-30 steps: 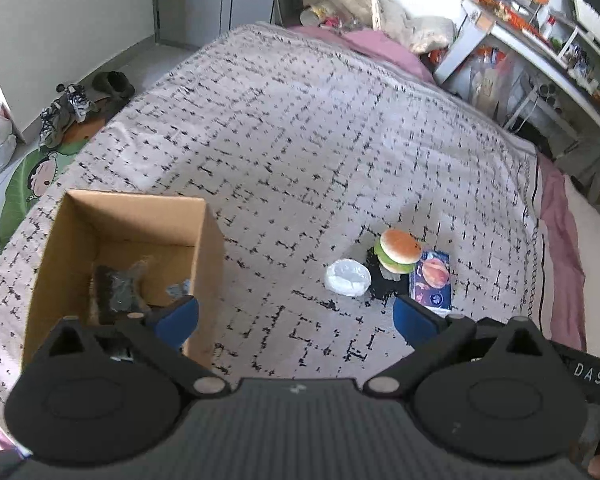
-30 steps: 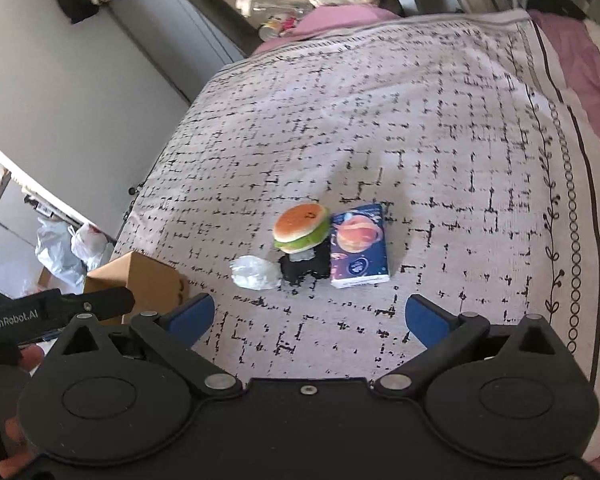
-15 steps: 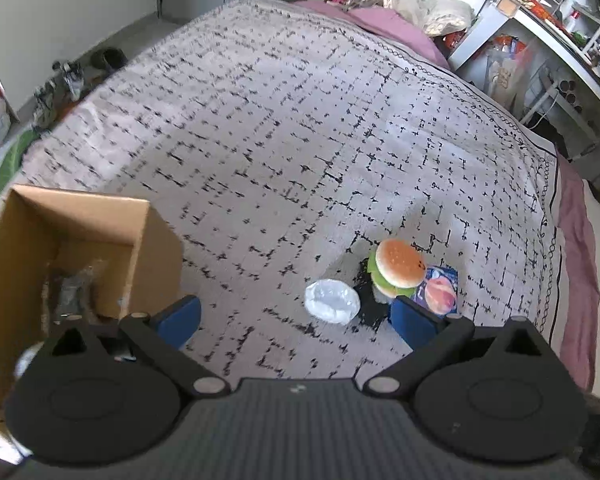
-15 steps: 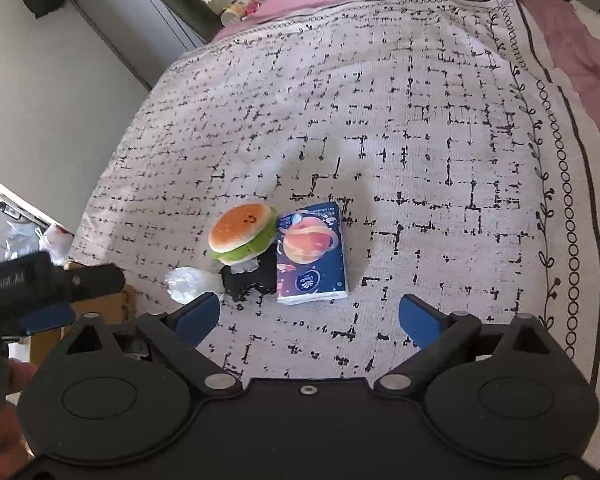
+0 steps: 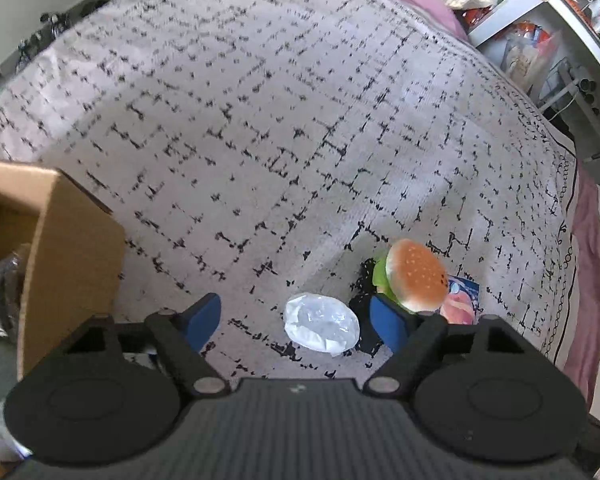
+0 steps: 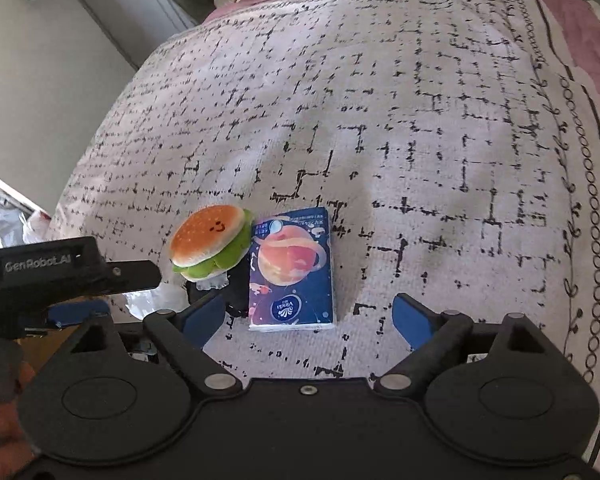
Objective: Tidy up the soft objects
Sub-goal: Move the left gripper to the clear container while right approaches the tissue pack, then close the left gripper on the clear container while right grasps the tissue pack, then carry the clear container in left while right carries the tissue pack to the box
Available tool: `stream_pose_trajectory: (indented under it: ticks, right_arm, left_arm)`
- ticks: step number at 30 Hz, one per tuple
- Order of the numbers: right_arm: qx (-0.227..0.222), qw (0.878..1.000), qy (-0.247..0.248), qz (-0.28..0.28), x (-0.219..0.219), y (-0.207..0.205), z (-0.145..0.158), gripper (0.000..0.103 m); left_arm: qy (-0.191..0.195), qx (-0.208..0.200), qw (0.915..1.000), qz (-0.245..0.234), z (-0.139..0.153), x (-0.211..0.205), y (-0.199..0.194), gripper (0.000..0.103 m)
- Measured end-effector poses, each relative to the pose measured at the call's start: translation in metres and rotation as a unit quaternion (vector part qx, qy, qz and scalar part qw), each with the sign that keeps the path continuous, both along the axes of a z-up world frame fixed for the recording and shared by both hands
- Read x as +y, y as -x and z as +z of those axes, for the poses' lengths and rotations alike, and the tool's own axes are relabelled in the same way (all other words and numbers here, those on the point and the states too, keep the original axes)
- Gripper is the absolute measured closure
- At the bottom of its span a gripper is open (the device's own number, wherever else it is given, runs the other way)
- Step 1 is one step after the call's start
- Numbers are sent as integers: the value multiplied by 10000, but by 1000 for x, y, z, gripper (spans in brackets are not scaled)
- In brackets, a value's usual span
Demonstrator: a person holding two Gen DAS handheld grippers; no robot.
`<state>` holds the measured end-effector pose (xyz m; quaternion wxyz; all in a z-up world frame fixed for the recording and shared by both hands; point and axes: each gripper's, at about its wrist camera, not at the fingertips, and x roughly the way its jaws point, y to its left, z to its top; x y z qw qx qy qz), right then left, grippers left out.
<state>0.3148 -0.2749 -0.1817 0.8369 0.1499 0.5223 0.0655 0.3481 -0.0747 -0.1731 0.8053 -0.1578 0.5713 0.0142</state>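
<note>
A plush hamburger [image 5: 416,274] [image 6: 208,242] lies on the bed beside a blue tissue pack [image 6: 292,268] [image 5: 460,300], a white crumpled plastic piece [image 5: 320,326] [image 6: 152,300] and a small black item [image 6: 236,300]. My left gripper [image 5: 296,322] is open, low over the bed, with the white piece between its fingers. My right gripper [image 6: 308,316] is open with the near end of the tissue pack between its fingers. The left gripper's body [image 6: 60,270] shows at the left of the right wrist view.
An open cardboard box [image 5: 64,248] with a dark wrapped item inside stands at the left on the patterned bedspread [image 5: 260,120]. A desk and shelves with clutter [image 5: 560,20] stand beyond the bed at right. Pink bedding [image 6: 580,20] edges the spread.
Both grippers have moved forward and down toward the cluster of objects. The left gripper has shifted right, away from the box, onto the white piece. The right gripper has closed in on the tissue pack.
</note>
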Motion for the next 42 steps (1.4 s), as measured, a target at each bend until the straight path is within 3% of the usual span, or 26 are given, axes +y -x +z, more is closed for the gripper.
stream_pose_trajectory:
  ticks: [4,7,10,14,17,26,42]
  right_arm:
    - [131,9994,309,104,7,-5,-9,19]
    - [70,9985,529,111,10,-7,-13,19]
    - [77,9973,711,141,11,-10,-15,21]
    - [340,9971,686,-42,5,-20,-6,51]
    - [554,9975,437,20,4,-27,-1,52]
    - [478,9969,592,179,18,-10,23,53]
    - [-328,9978,566,79,29,44,84,53]
  left_arm:
    - [131,161,9998,20,-13,-1,-5,41]
    - [419,456,9979,163,-26,3,-10,62]
    - [442,499,9976,206,-27,4,-11,62]
    - [446,589,9972,127,-22,5,-13,62]
    - [493,608,9968,181,-15,8,-12,62]
    - [428,317,9986,-14,16,12,-1,62]
    - [328,-439,9981,-299,72,22,58,62]
